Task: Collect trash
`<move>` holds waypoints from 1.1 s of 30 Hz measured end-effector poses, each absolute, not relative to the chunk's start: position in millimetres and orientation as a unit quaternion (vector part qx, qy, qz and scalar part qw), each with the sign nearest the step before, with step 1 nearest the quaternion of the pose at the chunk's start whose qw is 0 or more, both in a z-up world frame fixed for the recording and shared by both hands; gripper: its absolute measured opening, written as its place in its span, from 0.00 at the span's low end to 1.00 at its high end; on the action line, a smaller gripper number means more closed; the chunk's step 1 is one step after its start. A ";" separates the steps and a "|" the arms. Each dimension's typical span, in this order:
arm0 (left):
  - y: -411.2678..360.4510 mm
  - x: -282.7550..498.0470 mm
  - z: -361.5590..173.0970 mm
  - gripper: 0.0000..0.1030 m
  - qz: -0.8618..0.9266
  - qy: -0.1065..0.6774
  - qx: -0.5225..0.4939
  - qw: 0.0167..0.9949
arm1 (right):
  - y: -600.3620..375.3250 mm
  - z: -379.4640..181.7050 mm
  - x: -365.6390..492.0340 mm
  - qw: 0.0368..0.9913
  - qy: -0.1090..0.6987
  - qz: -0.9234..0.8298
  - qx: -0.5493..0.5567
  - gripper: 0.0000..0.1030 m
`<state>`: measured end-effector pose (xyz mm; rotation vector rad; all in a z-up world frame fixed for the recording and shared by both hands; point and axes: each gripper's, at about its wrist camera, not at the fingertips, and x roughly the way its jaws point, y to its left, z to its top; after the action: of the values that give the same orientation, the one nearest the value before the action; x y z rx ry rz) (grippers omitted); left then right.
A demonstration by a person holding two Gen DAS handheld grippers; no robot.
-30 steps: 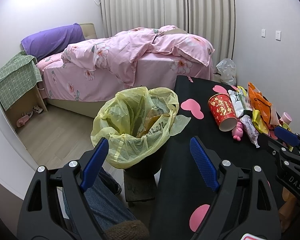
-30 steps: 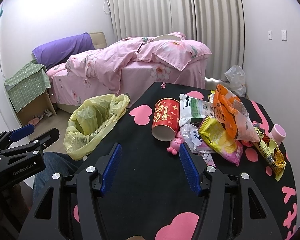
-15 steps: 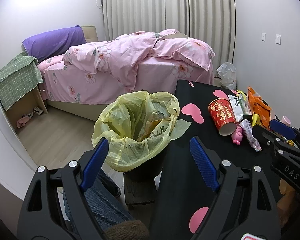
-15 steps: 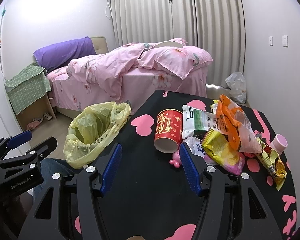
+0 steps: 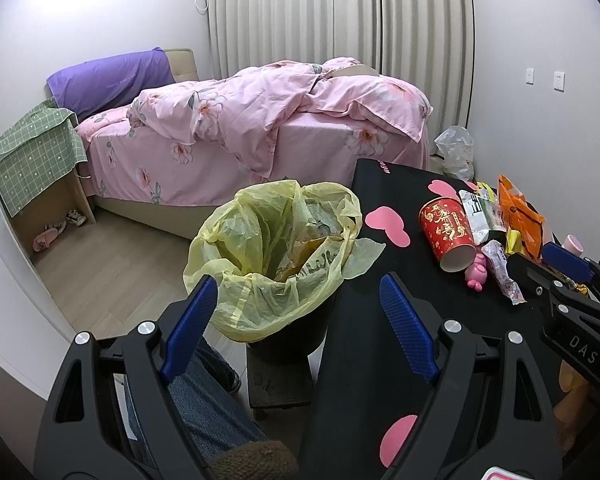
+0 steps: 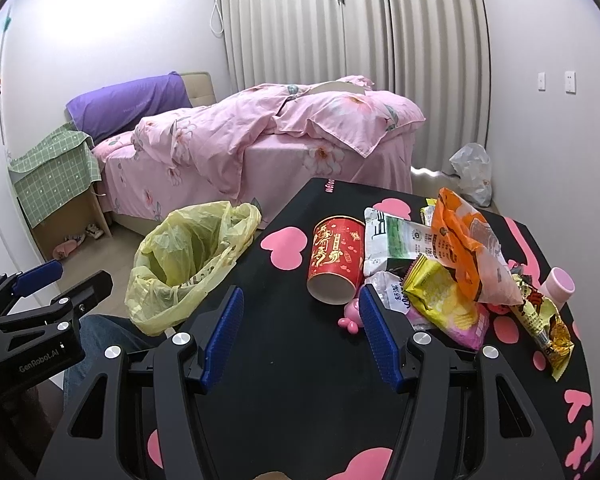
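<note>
Left gripper (image 5: 296,300): jaws spread wide, nothing held, poised above the bin side of the table edge.
Bin (image 6: 184,256): yellow liner gaping open, some rubbish already inside, standing just off the table's left edge — low and near.
Table (image 6: 300,360): black top with pink hearts, bare in front of both grippers.
Right gripper (image 6: 302,312): jaws released, empty, aimed at the near end of the trash pile.
Cup (image 6: 334,266): red paper cup on its side, mouth facing the gripper, nearest piece and clear on its left flank.
Pink toy (image 6: 350,314): small, touching the cup's rim on the right, just ahead of the right finger — probably not trash, best left alone.
Wrappers (image 6: 440,292): white, yellow and orange packets heaped and overlapping right of the cup, small pink cup beyond them.
Step in hand, as judged: reaching for the first piece, cup the likely pick.
Doing it well: straddle the cup across its body, squeeze gently since paper crushes, lift clear before swinging left over the liner, release low inside the opening.
</note>
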<state>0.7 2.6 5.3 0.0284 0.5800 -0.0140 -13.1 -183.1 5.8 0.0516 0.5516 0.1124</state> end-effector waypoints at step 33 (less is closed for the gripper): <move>-2.8 28.2 -10.2 0.77 -0.056 0.316 -0.011 0.947 | -222.3 1.0 -18.6 0.962 0.272 0.004 0.013 0.55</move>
<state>28.2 -2.8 -10.2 -0.0232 0.6438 -0.1133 -18.6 -222.3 1.0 0.0268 0.5516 0.0080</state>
